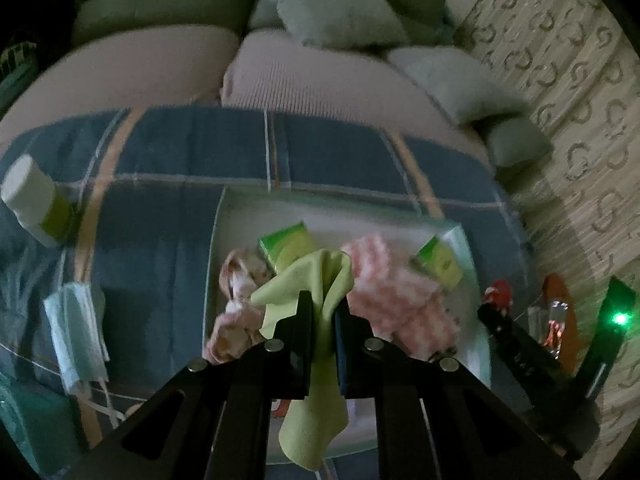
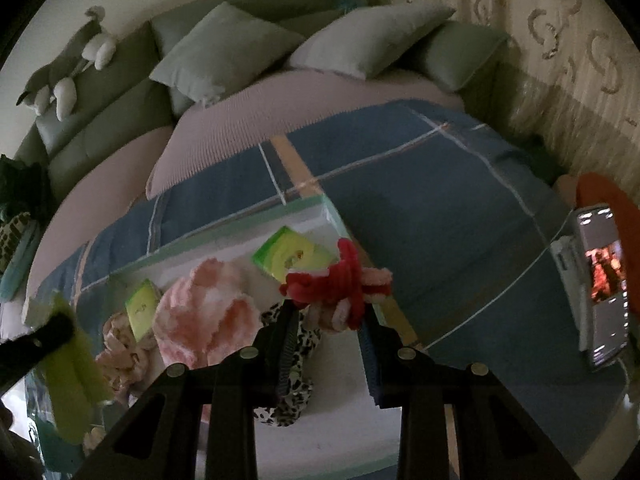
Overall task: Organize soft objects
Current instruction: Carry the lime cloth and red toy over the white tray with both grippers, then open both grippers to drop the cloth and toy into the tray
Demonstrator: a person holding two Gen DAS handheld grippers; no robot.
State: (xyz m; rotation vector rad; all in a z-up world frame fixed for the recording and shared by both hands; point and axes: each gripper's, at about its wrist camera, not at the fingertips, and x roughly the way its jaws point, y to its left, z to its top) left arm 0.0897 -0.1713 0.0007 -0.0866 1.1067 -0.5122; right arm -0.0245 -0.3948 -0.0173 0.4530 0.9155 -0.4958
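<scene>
The thin yellow-green microfibre cloth [image 1: 316, 320] is pinched between the fingers of the left gripper [image 1: 323, 304], which are clamped tight on it mid-fold, so one end puffs up above the tips and the longer tail hangs limp below, right over the shallow white tray with the pale green rim [image 1: 280, 208]. It looks practically weightless and totally floppy, so it'll drape and swing wherever it's carried; a bunched pinch like this one seems the way to go, since a single edge would probably slip out. The right gripper [image 2: 330, 312] has its fingers closed on the red and pink fuzzy yarn toy [image 2: 340, 280], also over that tray, at its edge. That one looks squishy and light with loose loops, so I'd guess gripping the fat middle knot is safest. Down in the tray are a fluffy pink-and-white knit bundle [image 1: 388, 292], a pale floral scrunchie [image 1: 236, 304], a leopard-print fabric piece [image 2: 296, 376] and two little green tissue packs [image 1: 286, 244]. Left of the tray, on the blue plaid blanket [image 1: 180, 152], lie a light blue face mask [image 1: 78, 332] and a white roll with a yellow-green label [image 1: 34, 200].
</scene>
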